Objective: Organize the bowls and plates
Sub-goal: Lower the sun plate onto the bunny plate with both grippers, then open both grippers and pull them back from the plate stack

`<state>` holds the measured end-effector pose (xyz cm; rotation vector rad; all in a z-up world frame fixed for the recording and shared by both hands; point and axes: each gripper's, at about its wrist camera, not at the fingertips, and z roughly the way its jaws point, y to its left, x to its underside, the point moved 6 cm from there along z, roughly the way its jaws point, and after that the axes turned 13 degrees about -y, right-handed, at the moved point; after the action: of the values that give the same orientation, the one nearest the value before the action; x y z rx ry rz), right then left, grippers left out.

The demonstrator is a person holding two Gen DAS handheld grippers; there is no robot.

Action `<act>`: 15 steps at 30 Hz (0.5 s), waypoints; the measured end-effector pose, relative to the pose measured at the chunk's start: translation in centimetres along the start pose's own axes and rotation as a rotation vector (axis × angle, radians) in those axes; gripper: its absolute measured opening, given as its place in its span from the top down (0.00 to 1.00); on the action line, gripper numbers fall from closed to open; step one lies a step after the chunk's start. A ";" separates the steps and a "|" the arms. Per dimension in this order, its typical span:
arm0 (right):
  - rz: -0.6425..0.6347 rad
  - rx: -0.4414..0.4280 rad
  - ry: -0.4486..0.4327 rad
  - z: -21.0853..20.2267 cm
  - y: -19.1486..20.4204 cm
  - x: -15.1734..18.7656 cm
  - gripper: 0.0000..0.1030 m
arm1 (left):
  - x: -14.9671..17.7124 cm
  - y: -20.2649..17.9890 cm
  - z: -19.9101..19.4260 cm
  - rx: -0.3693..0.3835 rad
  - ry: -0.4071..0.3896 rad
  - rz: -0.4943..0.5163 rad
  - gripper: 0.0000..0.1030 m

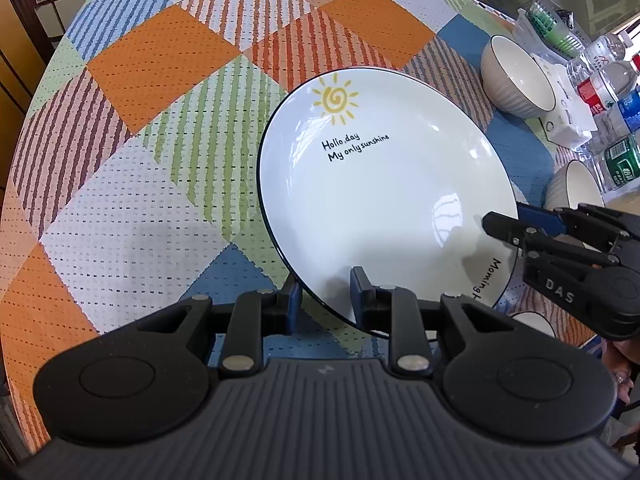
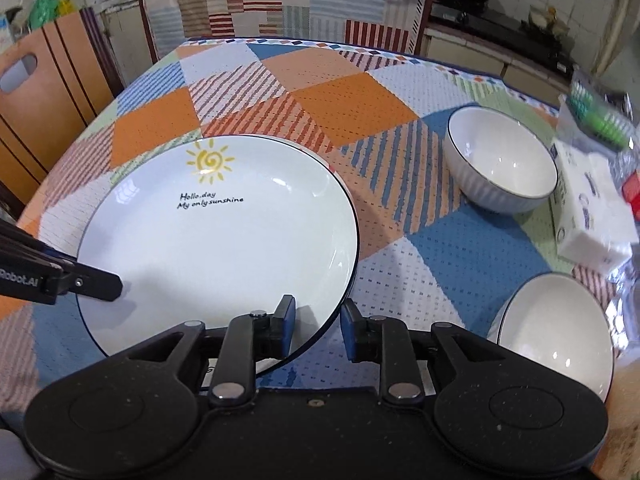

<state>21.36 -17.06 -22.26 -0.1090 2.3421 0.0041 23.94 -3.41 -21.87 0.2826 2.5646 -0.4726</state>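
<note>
Risks first: the plate (image 1: 380, 200) could slip or clatter. Both tongs had only a thin bite on its near rim, at the bottom of each frame, and nothing supported the far side.

If one pair let go before the other, the plate would likely pivot and skid on the tablecloth (image 2: 352, 100).

Any sideways swing also risked clipping the near bowl (image 2: 560, 328) at lower right. The far bowl (image 2: 500, 168) at upper right was well clear.

Left tongs (image 1: 325, 300): straddled the rim at bottom centre. The outer finger looked to be against the edge and the inner one sat over the white face. Couldn't tell if it was actually pinching.

Right tongs (image 2: 318, 324): also straddled the rim. The inner finger was over the face and the outer finger was just outside the edge, with a sliver of cloth showing between. I read those as slightly apart, not clamped.

The plate sat left of centre on the table, sun print towards the far side. A second rim peeked out at its upper right, possibly another plate underneath, but I couldn't confirm that.
</note>
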 end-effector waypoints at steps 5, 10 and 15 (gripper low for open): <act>-0.032 0.029 0.000 0.5 0.2 -0.2 0.70 | 0.0 -0.2 -0.1 -0.010 0.001 0.013 0.77; -0.023 0.030 -0.004 0.2 0.0 -0.3 0.71 | 0.1 -0.8 -0.6 -0.046 0.003 0.037 0.77; -0.006 0.012 -0.039 -2.2 -0.6 -1.5 0.71 | -0.1 -1.4 -2.3 -0.032 -0.006 0.029 0.78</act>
<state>20.94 -17.62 -19.63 -0.1088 2.3027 -0.0110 22.57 -3.83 -19.53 0.3057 2.5566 -0.4208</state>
